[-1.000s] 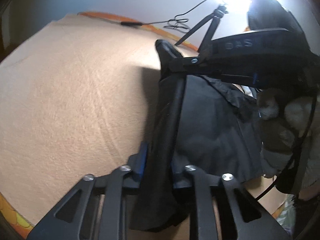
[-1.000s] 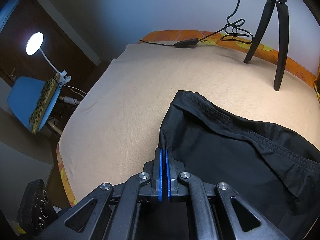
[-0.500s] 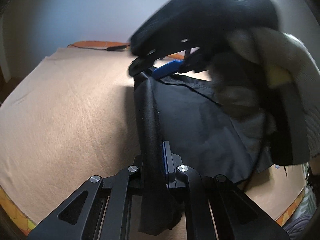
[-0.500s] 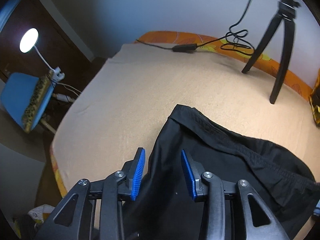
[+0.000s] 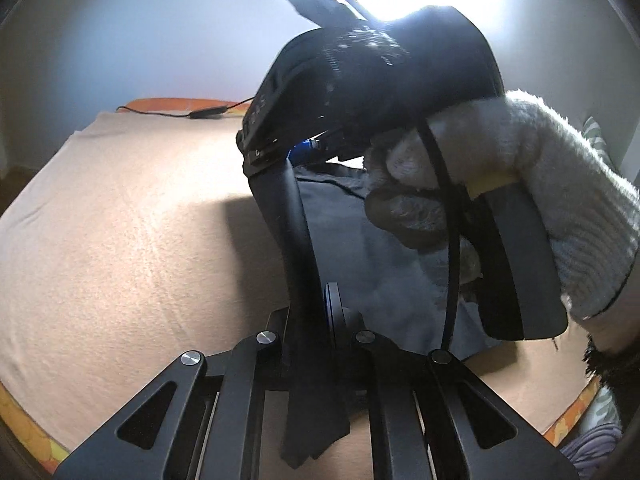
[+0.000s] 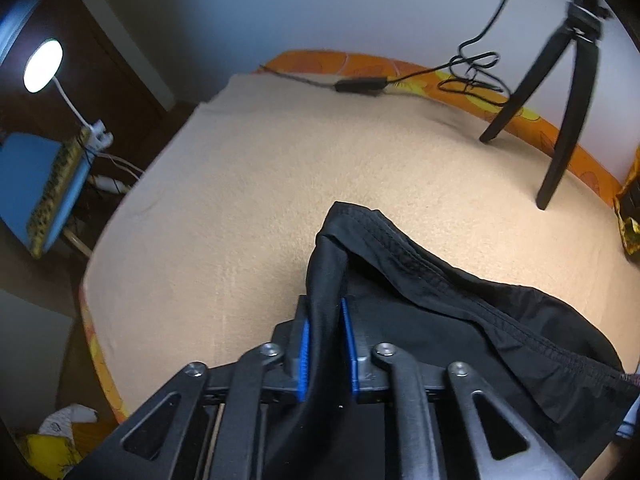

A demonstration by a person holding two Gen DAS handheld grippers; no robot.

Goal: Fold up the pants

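Note:
Black pants (image 6: 460, 308) lie on a beige blanket (image 6: 248, 208), waistband toward the far side. My right gripper (image 6: 325, 344) is shut on a bunched fold of the pants' left edge between its blue pads (image 6: 305, 354). In the left wrist view my left gripper (image 5: 316, 312) is shut on the same raised edge of the pants (image 5: 296, 248), nearer to me. The right gripper's body (image 5: 372, 80) and the gloved hand (image 5: 540, 208) holding it hang just ahead and to the right.
A black tripod (image 6: 568, 92) stands at the far right of the bed. A cable with an inline switch (image 6: 360, 85) lies along the orange mattress edge (image 6: 400, 68). A lamp (image 6: 43, 66) and blue chair (image 6: 36, 184) stand off the left side.
My right gripper, open over the pants' edge half a second ago, has shut on a thicker fold of it. My left gripper keeps its hold and has come closer to the right one.

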